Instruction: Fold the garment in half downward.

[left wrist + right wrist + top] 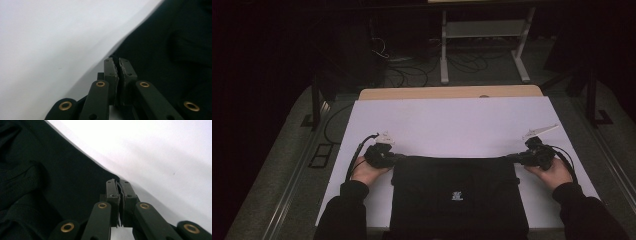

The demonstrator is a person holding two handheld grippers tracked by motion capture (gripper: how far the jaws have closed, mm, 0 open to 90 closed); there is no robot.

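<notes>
a black garment (459, 195) lies folded at the table's (452, 125) 6 o'clock edge. the left gripper (398, 158) pinches its far corner at 9 o'clock, the right gripper (511, 158) its far corner at 3 o'clock, both sets of jaws pressed together on the cloth.

Your black garment (459, 197) lies flat on the white desk (452, 122), at its near edge and centred between your hands. Folded to a rough rectangle, far edge pulled straight. Small white logo faces up near its middle. Both far corners are pinched; the near edge overhangs the desk.
</notes>
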